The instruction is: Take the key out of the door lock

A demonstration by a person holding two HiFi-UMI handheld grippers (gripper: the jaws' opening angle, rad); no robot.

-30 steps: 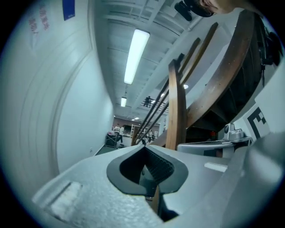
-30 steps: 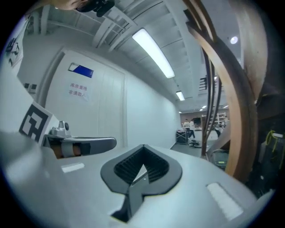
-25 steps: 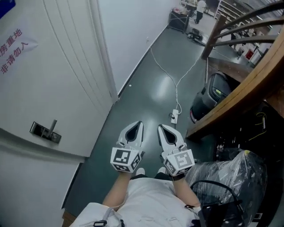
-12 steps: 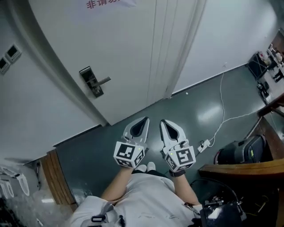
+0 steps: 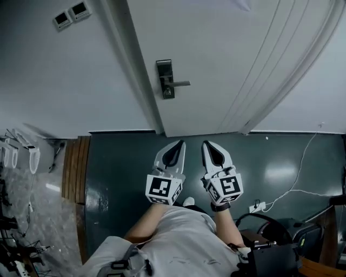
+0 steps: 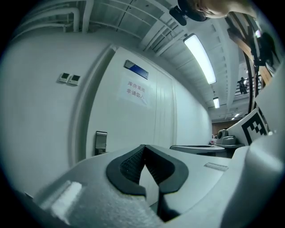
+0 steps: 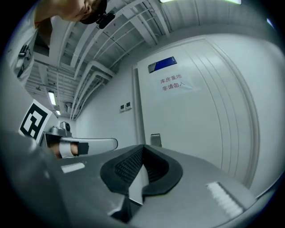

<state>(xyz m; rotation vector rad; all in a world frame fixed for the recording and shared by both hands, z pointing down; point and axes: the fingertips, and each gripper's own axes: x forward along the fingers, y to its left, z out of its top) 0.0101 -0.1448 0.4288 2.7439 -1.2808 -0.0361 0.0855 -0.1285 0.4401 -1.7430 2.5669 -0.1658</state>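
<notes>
A dark lock plate [image 5: 165, 78] with a lever handle [image 5: 179, 83] sits on the white door [image 5: 227, 59], straight beyond both grippers. No key can be made out at this distance. My left gripper [image 5: 179, 144] and right gripper [image 5: 207, 144] are held side by side at waist height, well short of the door, both shut with nothing between the pads. The lock plate [image 6: 100, 141] shows left of the shut tips [image 6: 143, 147] in the left gripper view. It [image 7: 155, 139] shows just above the shut tips [image 7: 143, 146] in the right gripper view.
Two small wall panels [image 5: 71, 13] are mounted left of the door frame. A wooden strip [image 5: 73, 167] lies on the dark floor at the left. A white cable and power strip [image 5: 254, 207] lie at the right. A red-lettered notice [image 7: 172, 83] hangs on the door.
The view has swung round toward the door, so the lock moved from the far left to the upper middle. Both grippers turned with it, staying shut and side by side.
</notes>
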